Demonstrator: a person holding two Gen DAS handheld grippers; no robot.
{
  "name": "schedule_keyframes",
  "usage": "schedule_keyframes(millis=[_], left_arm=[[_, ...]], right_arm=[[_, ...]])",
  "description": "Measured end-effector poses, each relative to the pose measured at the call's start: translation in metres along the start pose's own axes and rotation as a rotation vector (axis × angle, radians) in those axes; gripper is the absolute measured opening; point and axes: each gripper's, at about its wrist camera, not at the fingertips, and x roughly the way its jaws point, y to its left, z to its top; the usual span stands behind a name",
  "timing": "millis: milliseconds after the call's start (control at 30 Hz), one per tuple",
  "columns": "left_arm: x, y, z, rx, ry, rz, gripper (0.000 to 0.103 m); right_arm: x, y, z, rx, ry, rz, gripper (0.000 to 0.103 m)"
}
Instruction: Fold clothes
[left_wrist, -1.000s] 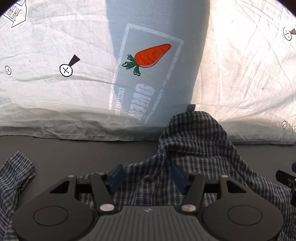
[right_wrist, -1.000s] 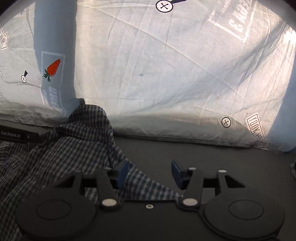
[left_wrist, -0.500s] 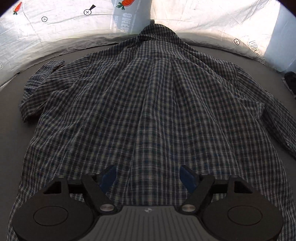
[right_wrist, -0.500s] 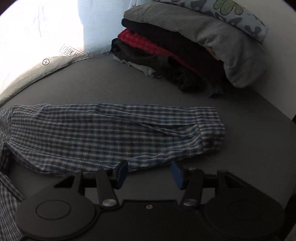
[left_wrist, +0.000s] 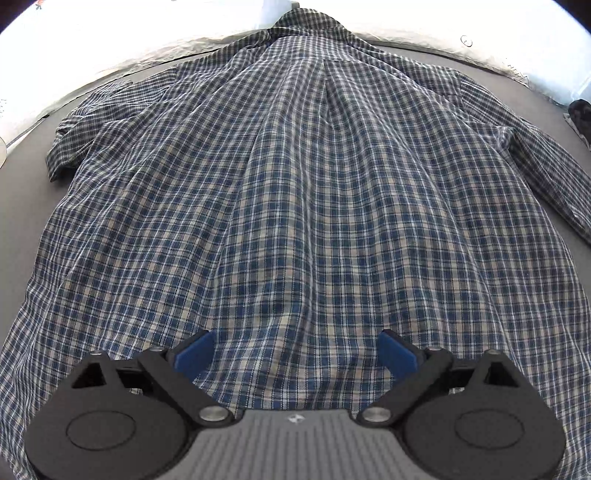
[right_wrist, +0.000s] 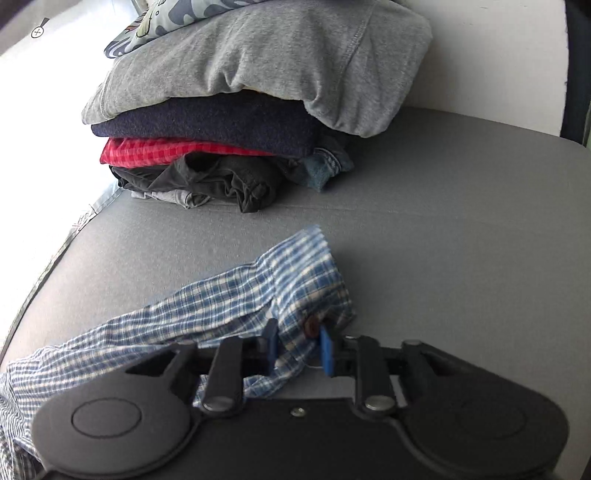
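shirt (left_wrist: 295, 192): plaid, spread back-up on grey worktop (right_wrist: 461, 229) | left hand-held gripper (left_wrist: 295, 354): jaws opening wide over hem, gripping nothing | right hand-held gripper (right_wrist: 298, 345): jaws closing, cuff (right_wrist: 314, 288) between pads | clothes pile (right_wrist: 251, 110): beyond cuff

In my left view the shirt (left_wrist: 295, 184) lies spread flat on the table (left_wrist: 22, 177). Its collar is at the top middle of the frame. One sleeve (left_wrist: 85, 125) reaches to the upper left. In my right view the other sleeve (right_wrist: 229, 306) runs from the lower left to the middle. A pile of clothes (right_wrist: 240, 110) sits on the table behind it, at the top.
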Motion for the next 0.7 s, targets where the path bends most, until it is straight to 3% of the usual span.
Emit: schedule_keyframes(millis=[133,300,333,367,400,533,700], left_arm=[[0.002,0.005,0.002,-0.012,0.001,-0.004,0.099],[-0.009,0.023,0.002,-0.020,-0.019,0.043,0.098],[-0.013,0.030,0.000,-0.028,-0.026,0.049,0.098],[-0.018,0.042,-0.002,-0.048,-0.035,0.062,0.098],[-0.024,0.053,-0.004,-0.068,-0.043,0.076,0.098],[-0.044,0.109,-0.017,-0.174,-0.071,0.168,0.098],[-0.065,0.191,-0.035,-0.255,-0.100,0.315,0.098]], right_arm=[[0.000,0.004,0.023,-0.156,-0.114,-0.066,0.019],[0.008,0.011,0.040,-0.257,-0.083,-0.082,0.030],[0.003,0.013,0.036,-0.278,-0.081,-0.074,0.037],[-0.005,0.016,0.026,-0.295,-0.061,-0.041,0.044],[-0.014,0.018,0.015,-0.311,-0.040,-0.006,0.046],[-0.049,0.028,-0.028,-0.374,0.046,0.136,0.046],[-0.094,0.043,-0.111,-0.445,0.226,0.341,0.046]])
